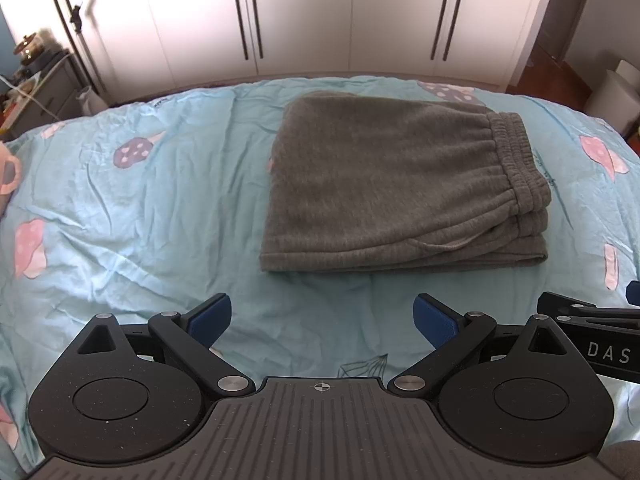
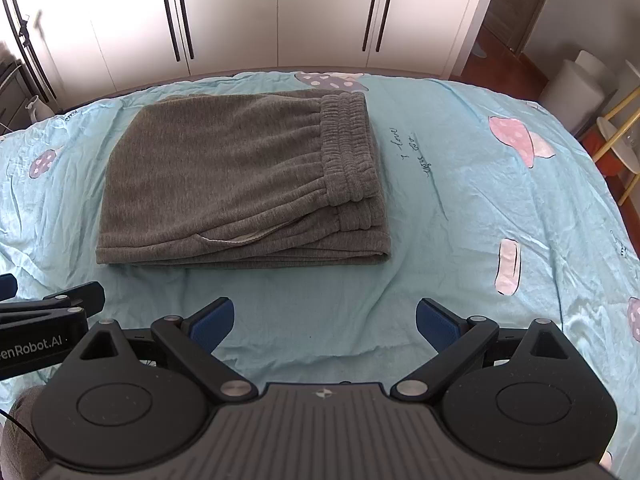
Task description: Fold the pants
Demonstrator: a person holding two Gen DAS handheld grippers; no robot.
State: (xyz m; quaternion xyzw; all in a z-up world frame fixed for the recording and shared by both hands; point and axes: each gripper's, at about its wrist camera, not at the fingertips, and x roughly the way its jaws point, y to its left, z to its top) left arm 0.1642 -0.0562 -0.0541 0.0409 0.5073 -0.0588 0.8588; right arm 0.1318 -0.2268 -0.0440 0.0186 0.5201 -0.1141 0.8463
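Grey pants lie folded in a neat stack mid-bed, looks done.
Left gripper and right gripper both spread wide, holding nothing, near the stack's front edge; if tidying, press the loose waistband flat, don't drag.

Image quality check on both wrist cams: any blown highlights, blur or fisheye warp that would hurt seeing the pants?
Left wrist view: white wardrobe doors blown out at upper left, straight handles bowed by fisheye, folded grey fleece pants sharp and evenly lit. Right wrist view: same glare on the doors, pale blue mushroom-print bedsheet edge curves strongly, pants crisp, soft shadow only beneath their near fold. Both grippers, left and right, in focus.
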